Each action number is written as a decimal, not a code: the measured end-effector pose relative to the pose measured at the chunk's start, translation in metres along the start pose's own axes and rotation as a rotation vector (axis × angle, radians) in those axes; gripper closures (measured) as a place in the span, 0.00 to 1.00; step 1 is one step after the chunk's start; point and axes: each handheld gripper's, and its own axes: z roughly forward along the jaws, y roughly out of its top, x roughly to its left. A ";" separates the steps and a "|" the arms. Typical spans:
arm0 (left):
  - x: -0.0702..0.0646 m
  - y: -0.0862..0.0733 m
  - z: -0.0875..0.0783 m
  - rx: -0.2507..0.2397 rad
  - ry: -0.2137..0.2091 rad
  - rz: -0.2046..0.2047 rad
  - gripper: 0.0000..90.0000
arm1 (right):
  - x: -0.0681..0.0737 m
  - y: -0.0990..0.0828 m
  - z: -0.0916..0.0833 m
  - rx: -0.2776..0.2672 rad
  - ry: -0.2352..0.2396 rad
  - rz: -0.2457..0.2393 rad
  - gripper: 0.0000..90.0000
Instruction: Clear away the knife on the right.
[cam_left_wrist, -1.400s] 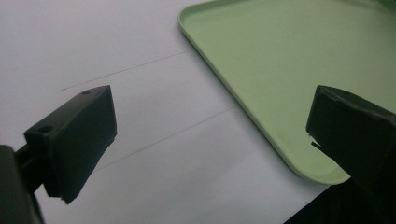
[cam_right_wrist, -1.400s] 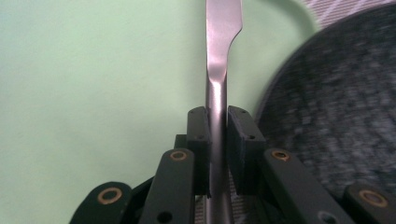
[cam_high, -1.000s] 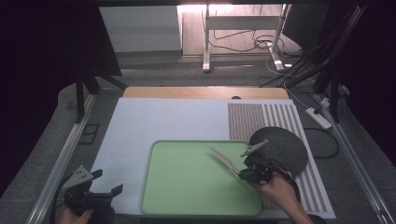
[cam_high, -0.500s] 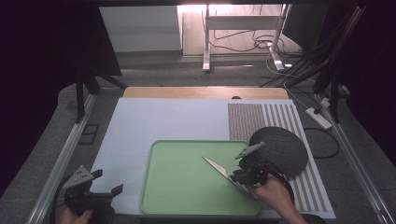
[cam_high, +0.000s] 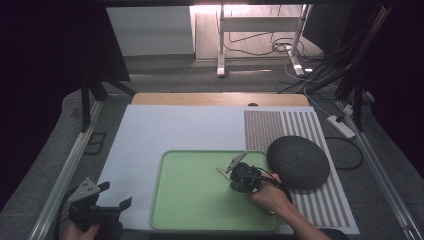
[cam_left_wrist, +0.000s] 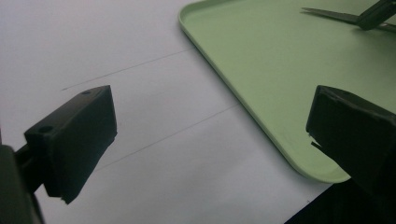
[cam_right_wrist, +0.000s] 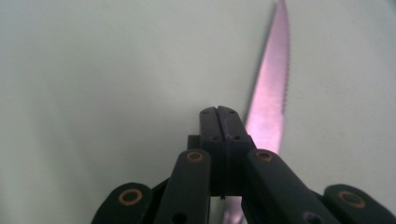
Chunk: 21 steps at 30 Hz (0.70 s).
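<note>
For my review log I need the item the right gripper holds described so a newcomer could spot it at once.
Find the green tray on the white mat, left of the dark round pad. Over its upper right part the right gripper is shut on a knife. Its slim, shiny serrated blade is the one metal thing there.

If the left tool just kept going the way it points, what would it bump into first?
Probably the near-left corner of the green tray. The left tool, open, aims across bare white table cover toward it; depth is uncertain.

Right tongs (cam_high: 239, 175) over the green tray (cam_high: 190, 200) (dark round mat (cam_high: 298, 162) beside it)
</note>
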 end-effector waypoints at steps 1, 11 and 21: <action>0.000 0.000 0.000 0.000 0.000 0.000 0.03 | -0.003 -0.002 0.000 -0.016 0.012 0.008 1.00; -0.001 0.000 0.000 0.004 0.003 0.008 0.03 | -0.022 -0.020 -0.010 0.007 -0.063 0.054 1.00; -0.001 0.000 0.000 0.003 0.003 0.006 0.03 | -0.034 -0.040 -0.021 0.004 -0.065 0.124 1.00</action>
